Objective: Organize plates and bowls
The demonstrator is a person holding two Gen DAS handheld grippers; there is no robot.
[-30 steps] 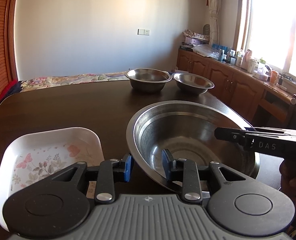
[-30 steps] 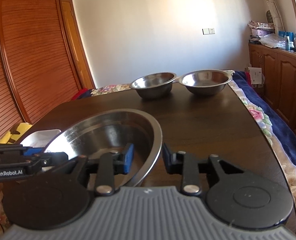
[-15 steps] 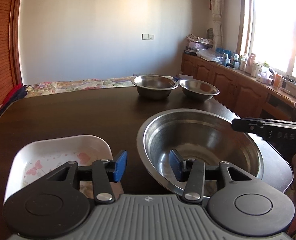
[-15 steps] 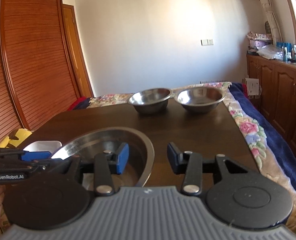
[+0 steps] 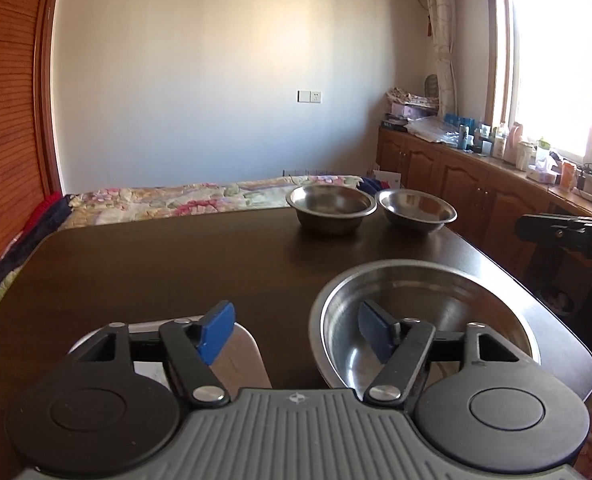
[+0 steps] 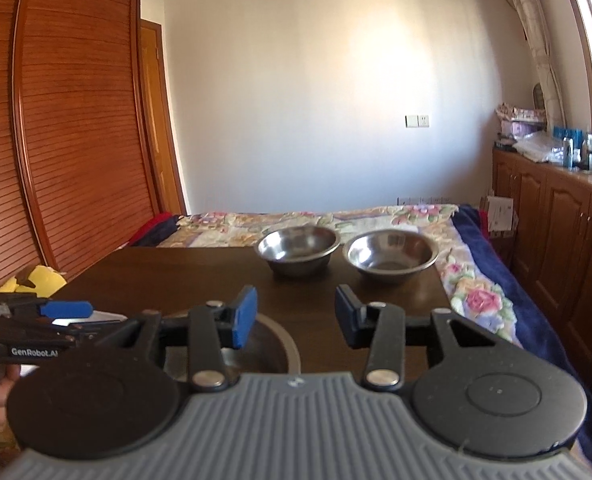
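Both the left gripper (image 5: 293, 334) and right gripper (image 6: 293, 318) hang with jaws wide apart and empty over the big steel bowl (image 5: 424, 320) at lower right, two small bowls (image 5: 331, 203) mid-frame on the desk (image 5: 175, 264).

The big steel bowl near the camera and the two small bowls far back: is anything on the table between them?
Nothing: in the left wrist view, only bare dark table separates the big bowl from the two small bowls.
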